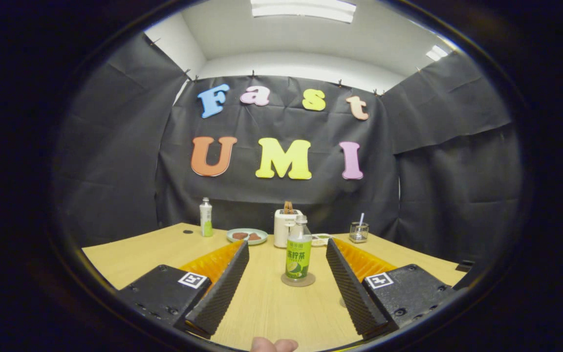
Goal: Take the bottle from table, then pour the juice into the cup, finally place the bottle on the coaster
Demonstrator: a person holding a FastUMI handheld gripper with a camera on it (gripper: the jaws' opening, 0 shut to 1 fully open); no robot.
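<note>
Two fingers (223, 288) of the gripper (287, 247) spread wide, green-labelled bottle (298, 256) upright on coaster (298, 280) between them, label writing unreadable.

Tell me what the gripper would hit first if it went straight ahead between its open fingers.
Most likely the green-labelled bottle, standing upright on the coaster just ahead of the open gripper. The toaster sits beyond it; depth is hard to judge.

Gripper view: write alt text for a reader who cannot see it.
A green-labelled bottle stands upright on a round coaster on a wooden table, between the tips of the open gripper, whose jaws are spread wide and touch nothing. Beyond it are a toaster, a plate, a second bottle and a small glass.
</note>
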